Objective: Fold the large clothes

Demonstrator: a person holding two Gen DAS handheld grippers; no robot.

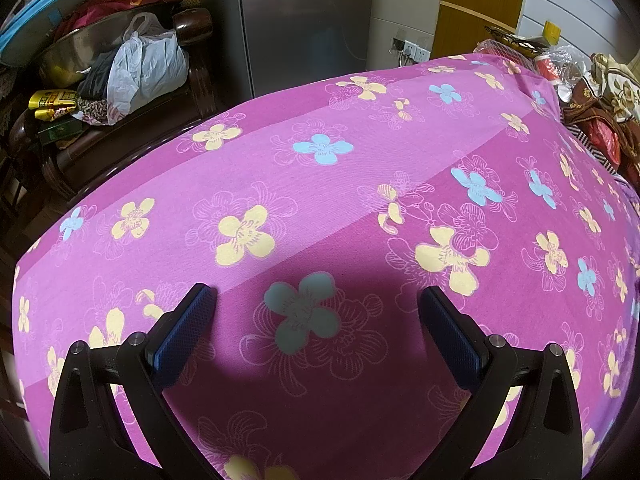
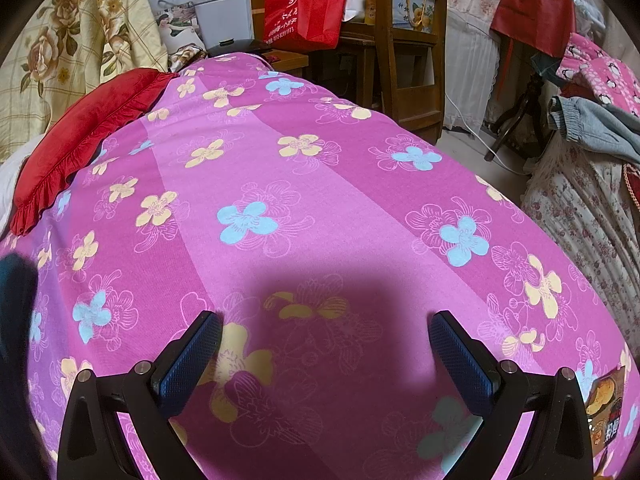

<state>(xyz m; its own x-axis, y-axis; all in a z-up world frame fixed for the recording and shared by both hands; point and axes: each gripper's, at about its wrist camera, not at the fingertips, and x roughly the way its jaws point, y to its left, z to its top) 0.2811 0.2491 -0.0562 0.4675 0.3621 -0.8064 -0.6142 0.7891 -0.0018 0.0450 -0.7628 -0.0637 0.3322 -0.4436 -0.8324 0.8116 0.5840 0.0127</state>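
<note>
A magenta sheet (image 1: 344,184) printed with yellow and blue flowers lies flat and smooth over the bed, filling the left wrist view. The same flowered sheet (image 2: 320,200) fills the right wrist view. My left gripper (image 1: 316,296) hovers just above it, open, with nothing between its blue pads (image 1: 188,320). My right gripper (image 2: 324,322) is also open above the sheet, its blue pads (image 2: 460,356) apart and empty. Each gripper throws a dark shadow on the cloth below it. No separate garment shows in either view.
A red frilled cushion (image 2: 80,136) lies on the sheet's left edge. A dark wooden chair (image 1: 120,92) heaped with bags stands left of the bed. A red bag (image 2: 308,8) sits on wooden shelves beyond. Clothes (image 2: 592,120) are piled on the flowered bedding at right.
</note>
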